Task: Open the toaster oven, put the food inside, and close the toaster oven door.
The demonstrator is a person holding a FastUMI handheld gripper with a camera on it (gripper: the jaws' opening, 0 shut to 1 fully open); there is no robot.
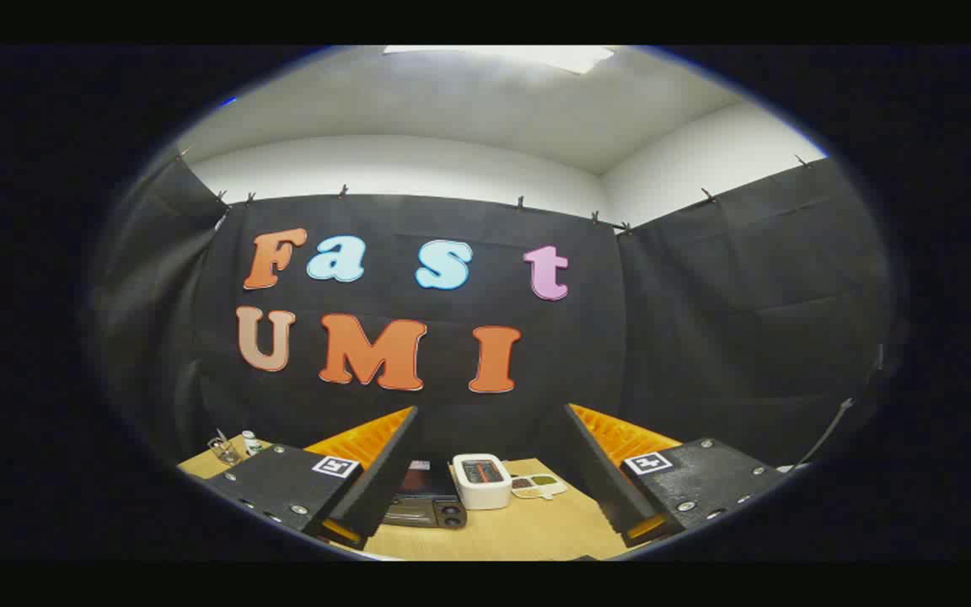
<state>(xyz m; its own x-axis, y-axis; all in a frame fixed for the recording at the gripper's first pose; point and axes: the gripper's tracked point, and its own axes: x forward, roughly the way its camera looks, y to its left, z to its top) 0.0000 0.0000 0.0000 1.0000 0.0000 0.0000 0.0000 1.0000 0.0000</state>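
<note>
- Claw (490, 497): spread wide, nothing held; bench and goods visible in the gap between the fingers.
- Fingers (380, 472): two, black, with orange ribbed inner pads; each mounted on a black block with screws and a small square black-and-white marker on top.
- Bench (528, 531): light wood surface, carrying all items listed here; raised above it, the claw, touching none of them.
- Toaster oven (428, 497): dark, small, set on the bench ahead of the fingers, close to the inner edge of the left finger and partly hidden by it; two round knobs visible on the front at its right end; door state hard to tell at this size.
- White container (482, 480): box-shaped, rounded corners, darker panel on top; just beside the toaster oven on its right, between the fingers and beyond their tips.
- Food tray (536, 486): flat, pale, with small green and brown portions; on the bench just right of the white container, near the right finger's inner edge; outside the toaster oven.
- Small bottle (251, 442): white with green, standing on the far left part of the bench, beyond the left finger block.
- Glass item (222, 450): clear, next to the small bottle; kind too small to tell.
</note>
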